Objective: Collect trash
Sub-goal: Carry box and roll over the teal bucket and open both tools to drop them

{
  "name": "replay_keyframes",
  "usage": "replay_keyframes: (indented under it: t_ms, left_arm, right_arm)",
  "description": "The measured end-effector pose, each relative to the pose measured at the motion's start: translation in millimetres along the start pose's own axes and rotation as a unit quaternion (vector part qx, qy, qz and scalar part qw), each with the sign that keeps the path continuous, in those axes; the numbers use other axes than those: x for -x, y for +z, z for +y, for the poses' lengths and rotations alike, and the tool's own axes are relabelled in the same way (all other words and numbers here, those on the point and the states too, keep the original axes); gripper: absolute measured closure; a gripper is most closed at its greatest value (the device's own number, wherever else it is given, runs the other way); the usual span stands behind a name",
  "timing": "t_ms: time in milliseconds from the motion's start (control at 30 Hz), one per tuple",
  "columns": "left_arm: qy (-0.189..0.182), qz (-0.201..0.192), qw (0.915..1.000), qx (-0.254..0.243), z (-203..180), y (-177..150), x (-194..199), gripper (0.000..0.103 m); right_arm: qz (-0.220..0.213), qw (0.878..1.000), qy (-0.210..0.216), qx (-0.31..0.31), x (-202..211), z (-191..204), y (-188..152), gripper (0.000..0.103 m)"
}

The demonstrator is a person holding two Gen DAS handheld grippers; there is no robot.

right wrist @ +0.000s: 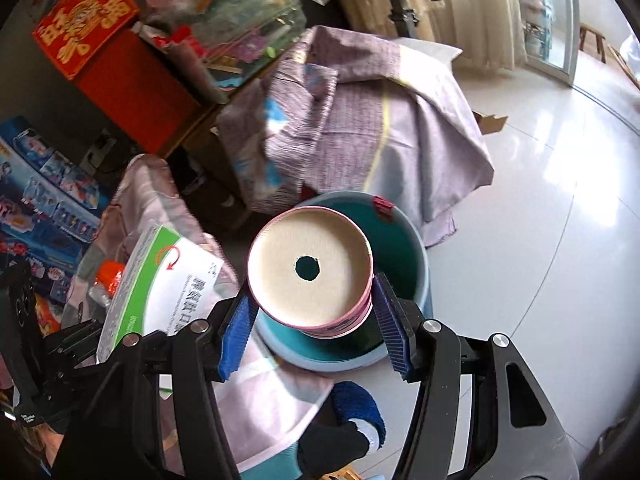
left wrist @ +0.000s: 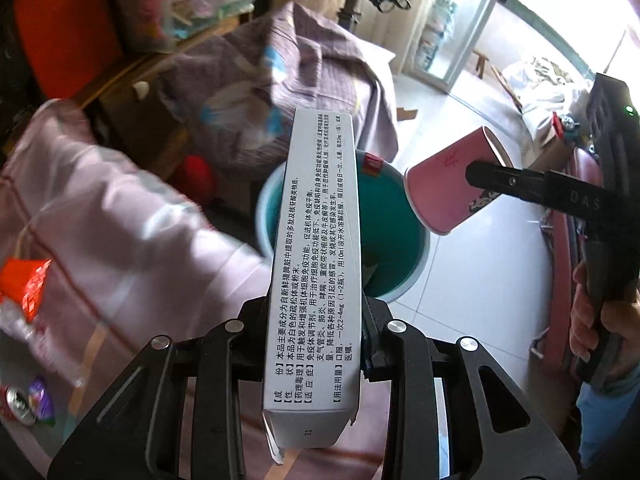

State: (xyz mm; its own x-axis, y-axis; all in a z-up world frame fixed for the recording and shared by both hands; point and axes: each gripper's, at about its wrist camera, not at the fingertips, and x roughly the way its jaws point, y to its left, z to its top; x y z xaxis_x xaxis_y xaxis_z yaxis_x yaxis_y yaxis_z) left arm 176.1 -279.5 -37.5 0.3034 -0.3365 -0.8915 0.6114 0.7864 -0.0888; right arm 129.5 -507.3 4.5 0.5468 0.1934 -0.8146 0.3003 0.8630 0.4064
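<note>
Left wrist view: left gripper (left wrist: 316,320) is clamped on a long white cardboard medicine box with black printed text (left wrist: 316,264), jaws pinching its two long sides. Box points forward and its far end overlaps the round teal plastic bin with pale blue rim (left wrist: 388,232) standing on the white tiled floor (left wrist: 480,280). To the right, the right gripper (left wrist: 486,178) comes in from the side, pinching a pink paper cup (left wrist: 452,188), tilted, base toward the bin, just beside its rim. A hand (left wrist: 600,328) grips that tool's handle. Small red tag (left wrist: 372,164) sits on the bin's far rim. Left of the bin: pink-checked cloth (left wrist: 120,220) with an orange wrapper (left wrist: 28,288) and a crushed drink can (left wrist: 18,406) on it. Behind the bin: purple-grey blanket (left wrist: 288,80) draped over something.

Right wrist view: right gripper (right wrist: 316,316), blue ribbed pads (right wrist: 390,332) pressed on either side of the pink cup (right wrist: 312,272). Cup's open mouth faces the camera; a round hole shows in its bottom. Cup is in front of the teal bin (right wrist: 400,248). At left, the white box with green edge (right wrist: 160,284) is held in the left gripper (right wrist: 76,344), just beside the bin. Blanket (right wrist: 380,120) behind.
</note>
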Motion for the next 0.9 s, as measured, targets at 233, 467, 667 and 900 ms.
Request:
replay_keyframes:
  t_ms: [233,467,667,900]
  left_arm:
    - [-0.015,0.026,0.9995,0.004,-6.1,29.0,-46.0,0.068]
    - [-0.012,0.023,0.9995,0.016,1.4,35.1,-52.7,0.041]
    - [-0.009,0.019,0.9992,0.033,14.9,25.8,-47.9,0.031]
    - [-0.009,0.008,0.9993,0.035,19.1,16.4,-36.5,0.015]
  right_arm:
    - [0.014,1.000,-0.009,-0.007,-15.2,-11.9,9.9,0.048]
    - [0.025,1.000,-0.014,-0.006,-28.0,-10.2,14.4,0.048]
    - [0.036,0.999,-0.015,0.000,-40.2,-2.6,13.1,0.048]
    - [0.056,0.998,-0.020,-0.009,-50.5,3.3,11.4,0.033]
